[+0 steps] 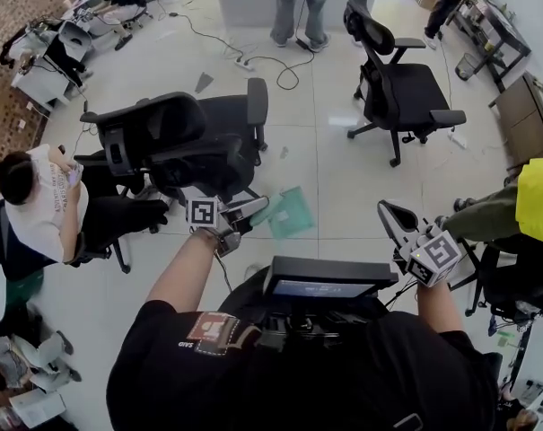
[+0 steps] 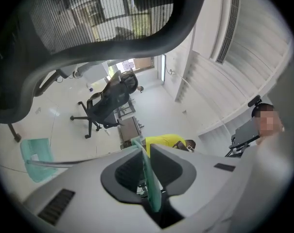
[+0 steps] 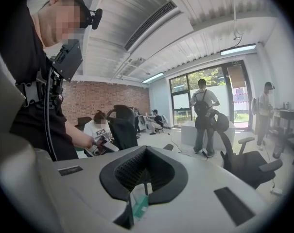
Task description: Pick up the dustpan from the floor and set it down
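Head view: translucent teal dustpan (image 1: 289, 212) low over the pale floor (image 1: 343, 169), beside a black office chair (image 1: 190, 142), near edge pinched in the left gripper (image 1: 258, 207); right gripper (image 1: 389, 215) well apart from it. Left gripper view: jaws narrowly parted, clamped on the thin teal rim. Right gripper view: jaws close together, not on the dustpan.

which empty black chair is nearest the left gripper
The centre-left chair, right beside the left gripper; the other empty chair stands well away at upper right.
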The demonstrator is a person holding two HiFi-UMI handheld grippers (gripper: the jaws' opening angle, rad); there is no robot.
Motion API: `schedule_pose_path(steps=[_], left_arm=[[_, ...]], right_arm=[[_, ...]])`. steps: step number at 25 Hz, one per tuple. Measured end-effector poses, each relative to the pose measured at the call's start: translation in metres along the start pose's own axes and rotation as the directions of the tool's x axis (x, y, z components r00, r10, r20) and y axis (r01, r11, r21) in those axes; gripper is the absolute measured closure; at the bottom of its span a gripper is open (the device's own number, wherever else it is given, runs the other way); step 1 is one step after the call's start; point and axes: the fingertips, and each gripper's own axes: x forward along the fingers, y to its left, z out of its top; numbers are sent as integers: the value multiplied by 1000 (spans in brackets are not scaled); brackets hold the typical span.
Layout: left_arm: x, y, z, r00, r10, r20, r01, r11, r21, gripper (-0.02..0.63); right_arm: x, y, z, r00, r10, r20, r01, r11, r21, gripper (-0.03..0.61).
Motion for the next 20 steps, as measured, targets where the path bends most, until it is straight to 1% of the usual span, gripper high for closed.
schedule_pose_path(steps=[3,5,9,11,13,16,20], left_arm=[[10,29,-4,1000,-4,-27,3,1000,-15,543],[20,51,-1,999,-10,-52,9,1000,-18,543],[44,110,3,996,2,-88,-5,999,-44,546],[54,140,-1,995,19,-96,-27,996,-86,546],[63,176,-8,992,56,-110,-71,987,-145,548],[88,222,-12,990,39,-139,-53,994,-99,548],[119,269,-22,985,40,-170,-58,993,-107,546]], right_arm=[[10,-7,-19,1000,3,-31,-3,1000,11,569],[21,-17,-31,998,-9,-62,11,999,34,569],[42,-42,-62,996,-16,-93,21,998,54,569],[47,-49,-80,992,-20,-128,26,998,50,569],[49,-55,-101,985,-19,-173,28,998,52,569],[51,-74,-131,980,-34,-195,48,997,64,569],[49,-98,-164,974,-56,-220,76,994,81,569]])
